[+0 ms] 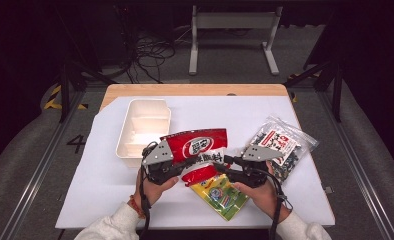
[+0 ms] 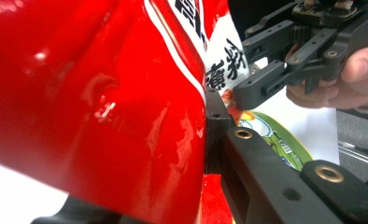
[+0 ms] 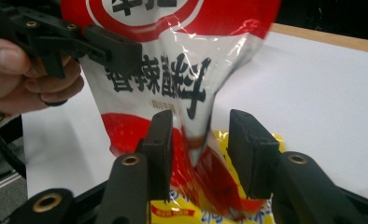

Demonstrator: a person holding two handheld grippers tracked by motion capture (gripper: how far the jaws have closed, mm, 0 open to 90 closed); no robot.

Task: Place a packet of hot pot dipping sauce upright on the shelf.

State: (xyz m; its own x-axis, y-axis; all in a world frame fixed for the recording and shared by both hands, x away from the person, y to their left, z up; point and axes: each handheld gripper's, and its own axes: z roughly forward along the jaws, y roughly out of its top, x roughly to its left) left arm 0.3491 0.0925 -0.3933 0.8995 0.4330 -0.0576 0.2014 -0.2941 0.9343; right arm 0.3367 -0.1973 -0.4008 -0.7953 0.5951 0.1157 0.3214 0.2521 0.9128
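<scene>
While the left gripper (image 1: 182,165) clamps the red bag (image 1: 201,146) aloft at table centre, the right gripper (image 3: 198,140), jaws parted around its corner, releases; the tray (image 1: 135,112) waits at ten o'clock.

You have a glossy red-and-white snack bag (image 1: 201,150) with black characters raised off the white sheet, crumpled and pinched at its left side, its lower corner hanging loose. It partly overlaps the yellow-green packet (image 1: 221,196) lying flat beneath.
</scene>
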